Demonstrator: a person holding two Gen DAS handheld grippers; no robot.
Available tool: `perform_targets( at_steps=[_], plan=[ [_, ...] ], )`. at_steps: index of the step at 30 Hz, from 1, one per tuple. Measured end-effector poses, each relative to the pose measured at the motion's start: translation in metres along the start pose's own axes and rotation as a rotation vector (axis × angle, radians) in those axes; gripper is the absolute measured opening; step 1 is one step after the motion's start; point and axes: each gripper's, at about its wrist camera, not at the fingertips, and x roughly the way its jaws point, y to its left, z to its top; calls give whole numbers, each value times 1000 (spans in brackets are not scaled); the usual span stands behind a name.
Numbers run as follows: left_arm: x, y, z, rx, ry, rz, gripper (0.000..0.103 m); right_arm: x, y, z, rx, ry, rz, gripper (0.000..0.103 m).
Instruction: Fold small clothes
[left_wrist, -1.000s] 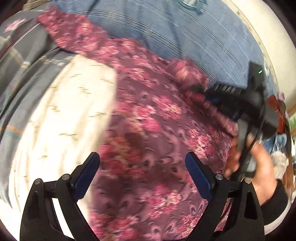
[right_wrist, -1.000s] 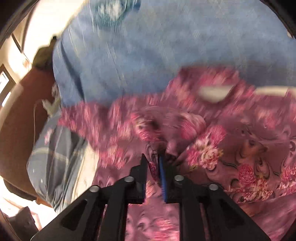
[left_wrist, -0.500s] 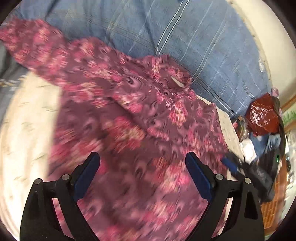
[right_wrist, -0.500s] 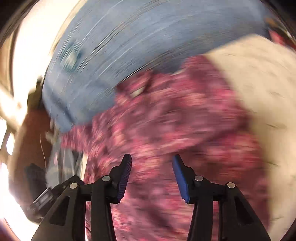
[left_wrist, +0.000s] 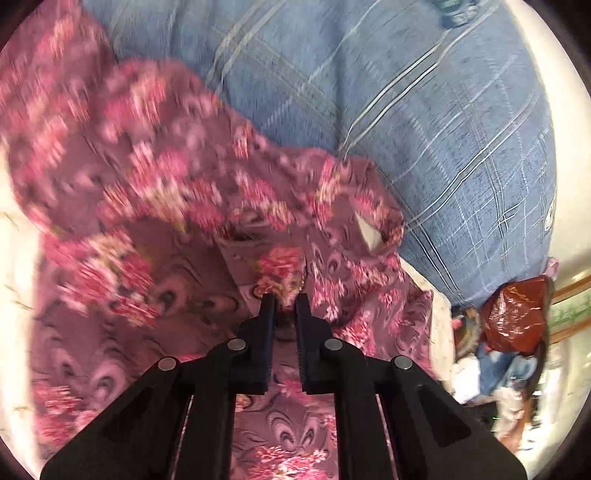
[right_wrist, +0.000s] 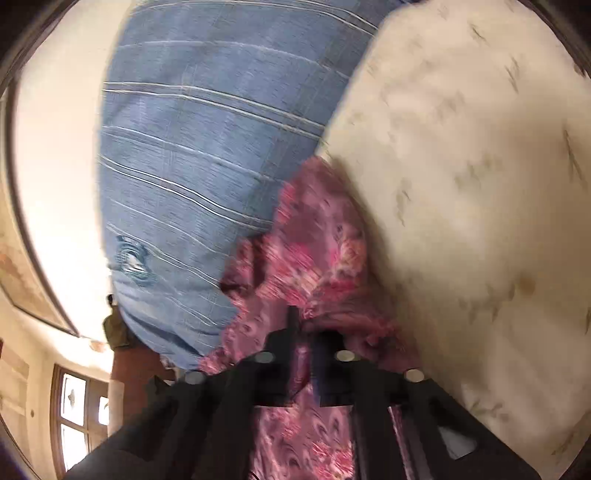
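A purple garment with pink flowers (left_wrist: 166, 206) lies on a cream sheet (right_wrist: 461, 166). My left gripper (left_wrist: 284, 299) is shut on a fold of the garment near its collar opening (left_wrist: 371, 234). In the right wrist view, my right gripper (right_wrist: 304, 325) is shut on another part of the same garment (right_wrist: 314, 251), which bunches up between its fingers. The picture is blurred by motion in both views.
A large blue striped pillow (left_wrist: 388, 92) lies behind the garment; it also shows in the right wrist view (right_wrist: 192, 166). A red-brown bag (left_wrist: 517, 314) and loose clutter sit at the right edge. A window (right_wrist: 77, 417) shows at the lower left.
Both grippers were open half a second ago and are now shut on the garment. The left has moved in toward the collar; the right has swung to the garment's edge.
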Motion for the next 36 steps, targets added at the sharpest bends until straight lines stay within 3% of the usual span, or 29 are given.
perform_targets(
  at_steps=[3,5,7,8,9,11,12,14,16,17,21,22,23,25,28,30,32,36],
  plan=[
    [-12,9,-11,16,-38,58,7,-28,5,7,-116,-72,-23,4],
    [-7,27,-17,-11,7,93,7,-22,-16,7,-95,15,-127,4],
    [-2,43,-22,-45,48,75,7,-22,-30,2,-78,72,-144,4],
    [-6,47,-25,-53,49,57,7,-29,-29,-2,-90,73,-141,14],
    [-13,50,-27,-56,41,38,7,-40,-21,-6,-130,62,-189,14],
    [-24,49,-27,-55,8,8,11,-56,-11,-8,-170,42,-154,14],
    [-27,46,-24,-43,4,-9,17,-63,-4,-7,-184,19,-146,14],
    [-22,35,-19,-19,23,-34,60,-69,13,3,-239,-28,-135,25],
    [-14,28,-16,-12,47,-65,75,-64,26,12,-267,-48,-154,34],
    [-5,23,-16,-14,67,-80,75,-57,32,17,-281,-52,-159,34],
    [36,13,-18,-82,159,-141,74,-30,41,17,-302,-7,-167,34],
    [34,10,-19,-67,128,-119,55,-26,39,14,-307,3,-168,34],
    [33,4,-17,-42,102,-93,6,-21,40,11,-314,12,-173,34],
    [28,0,-14,-51,80,-102,8,-11,39,9,-327,17,-194,34],
    [0,2,-16,-24,-38,-43,8,-1,43,17,-338,1,-212,34],
    [-11,8,-21,2,-77,0,8,6,45,30,-376,-44,-276,37],
    [-11,20,-26,-1,-75,24,8,16,43,38,-377,-55,-328,40],
    [9,37,-32,-16,-21,77,8,52,34,38,-408,-3,-411,38]
  ],
)
